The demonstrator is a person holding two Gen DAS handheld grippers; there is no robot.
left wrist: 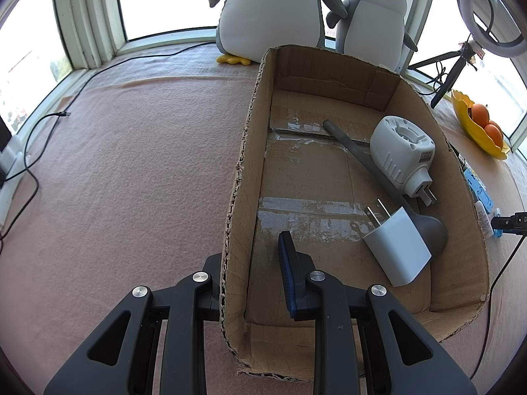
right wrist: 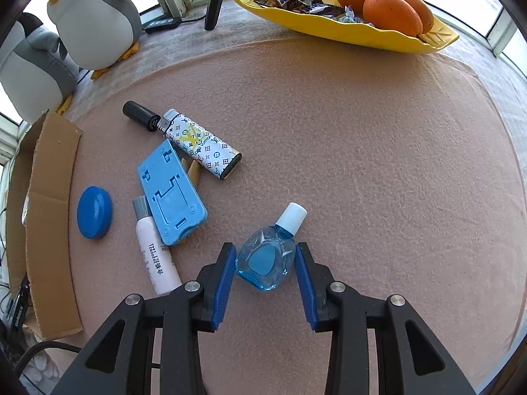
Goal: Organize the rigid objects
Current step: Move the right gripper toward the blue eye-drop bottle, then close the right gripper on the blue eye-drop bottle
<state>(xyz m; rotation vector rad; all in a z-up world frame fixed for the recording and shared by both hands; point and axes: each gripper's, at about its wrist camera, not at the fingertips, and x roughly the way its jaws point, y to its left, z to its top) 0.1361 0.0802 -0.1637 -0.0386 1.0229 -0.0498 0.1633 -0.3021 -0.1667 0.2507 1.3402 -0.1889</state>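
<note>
My left gripper [left wrist: 248, 247] straddles the near left wall of the cardboard box [left wrist: 329, 62], one finger outside and one inside, shut on that wall. In the box lie a white charger [left wrist: 397, 250], a white plug-in device [left wrist: 400, 151] and a grey spoon [left wrist: 359, 156]. On the pink cloth, the right gripper [right wrist: 265, 250] points down over a small blue bottle [right wrist: 263, 260] with a white cap. Both blue pads touch the bottle's sides. To its left lie a patterned lighter [right wrist: 201, 144], a blue stand [right wrist: 171, 194], a white tube [right wrist: 156, 256], a blue round lid [right wrist: 94, 212] and a black tube [right wrist: 140, 115].
A yellow dish [right wrist: 346, 33] with oranges and sweets stands at the back right. Two plush penguins [left wrist: 270, 13] sit behind the box by the window. Cables [left wrist: 29, 151] trail over the cloth at the far left. The box's right wall [right wrist: 49, 197] borders the loose items.
</note>
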